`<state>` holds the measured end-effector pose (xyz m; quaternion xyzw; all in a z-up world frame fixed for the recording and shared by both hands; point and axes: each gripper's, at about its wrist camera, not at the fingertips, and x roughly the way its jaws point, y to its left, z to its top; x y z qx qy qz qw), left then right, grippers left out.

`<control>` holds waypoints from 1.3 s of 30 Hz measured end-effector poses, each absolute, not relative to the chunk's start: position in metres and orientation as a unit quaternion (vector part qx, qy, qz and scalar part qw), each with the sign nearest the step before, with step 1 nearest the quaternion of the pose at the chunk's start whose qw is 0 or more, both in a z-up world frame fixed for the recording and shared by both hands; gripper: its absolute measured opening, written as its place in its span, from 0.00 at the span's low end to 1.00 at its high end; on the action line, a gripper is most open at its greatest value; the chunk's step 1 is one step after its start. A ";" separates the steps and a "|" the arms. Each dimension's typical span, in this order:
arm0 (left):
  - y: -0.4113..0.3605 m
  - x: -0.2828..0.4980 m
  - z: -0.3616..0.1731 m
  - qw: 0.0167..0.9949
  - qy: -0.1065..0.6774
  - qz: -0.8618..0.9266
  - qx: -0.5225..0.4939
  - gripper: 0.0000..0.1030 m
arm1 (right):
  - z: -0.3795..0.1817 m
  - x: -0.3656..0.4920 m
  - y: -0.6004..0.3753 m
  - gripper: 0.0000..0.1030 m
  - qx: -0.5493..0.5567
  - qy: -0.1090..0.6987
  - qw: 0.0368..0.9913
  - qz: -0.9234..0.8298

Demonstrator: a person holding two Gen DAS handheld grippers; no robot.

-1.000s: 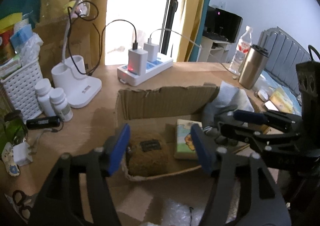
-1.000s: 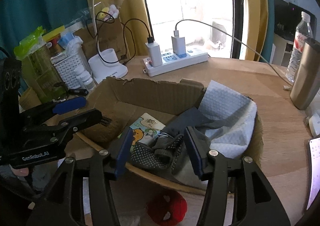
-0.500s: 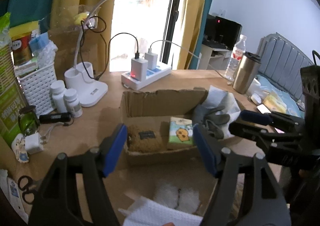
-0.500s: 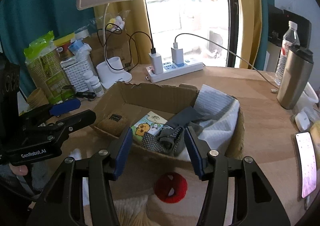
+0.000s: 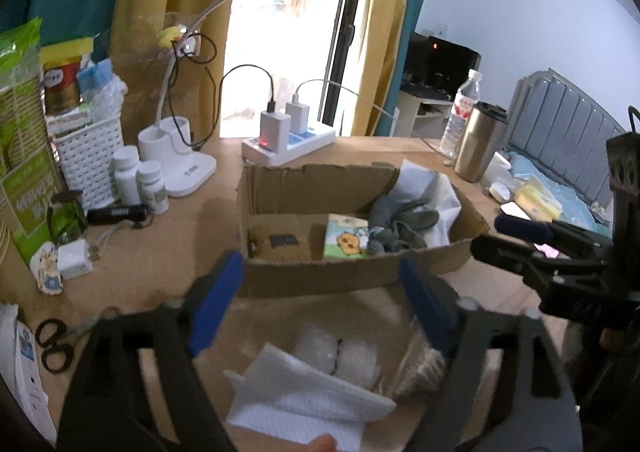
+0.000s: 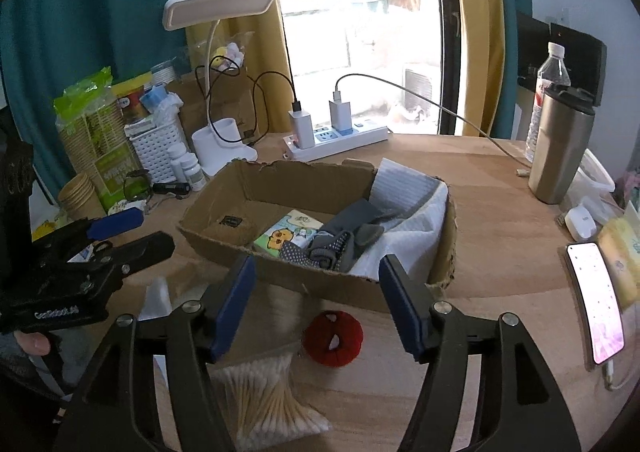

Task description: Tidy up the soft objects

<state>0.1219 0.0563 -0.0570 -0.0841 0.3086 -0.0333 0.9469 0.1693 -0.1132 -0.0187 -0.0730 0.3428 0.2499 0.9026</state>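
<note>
A torn cardboard box (image 5: 352,276) (image 6: 320,284) sits mid-table. It holds a brown fuzzy pad (image 5: 280,246), a cartoon tissue pack (image 5: 346,238) (image 6: 290,236), grey dotted socks (image 5: 400,219) (image 6: 332,248) and a white cloth (image 6: 404,236). In front of the box lie a red plush ball (image 6: 333,338), a bag of cotton swabs (image 6: 268,400), white cotton puffs (image 5: 336,356) and a folded white cloth (image 5: 304,400). My left gripper (image 5: 320,298) (image 6: 140,234) and right gripper (image 6: 318,292) (image 5: 504,238) hover before the box. Both sets of jaws are opening, with nothing between them.
A power strip (image 6: 340,135), a white desk lamp (image 5: 180,171), pill bottles (image 5: 138,179) and a white basket (image 5: 90,155) stand behind and left of the box. A steel tumbler (image 6: 560,147), water bottle (image 6: 550,91) and lit phone (image 6: 596,300) are at right. Scissors (image 5: 52,344) lie near left.
Both grippers have drawn back from the box toward the near table edge and risen a little, and their jaws stand wider. The brown pad and the grey socks stay in the box.
</note>
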 end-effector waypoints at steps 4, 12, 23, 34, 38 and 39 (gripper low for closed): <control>0.056 0.113 -0.061 0.946 0.310 -0.032 -0.091 0.87 | -0.021 0.163 -0.116 0.66 -0.074 0.344 0.902 0.252; 0.053 0.097 -0.069 0.946 0.311 -0.026 -0.092 0.87 | -0.030 0.150 -0.119 0.66 -0.075 0.348 0.899 0.253; 0.048 0.078 -0.087 0.942 0.322 -0.027 -0.094 0.87 | -0.052 0.130 -0.123 0.66 -0.076 0.364 0.893 0.251; 0.050 0.066 -0.113 0.932 0.350 -0.022 -0.088 0.87 | -0.075 0.120 -0.118 0.66 -0.073 0.388 0.884 0.251; 0.051 0.069 -0.120 0.929 0.362 -0.016 -0.077 0.87 | -0.081 0.119 -0.116 0.66 -0.070 0.395 0.879 0.256; 0.050 0.070 -0.122 0.927 0.366 -0.014 -0.078 0.87 | -0.083 0.119 -0.116 0.66 -0.070 0.398 0.878 0.256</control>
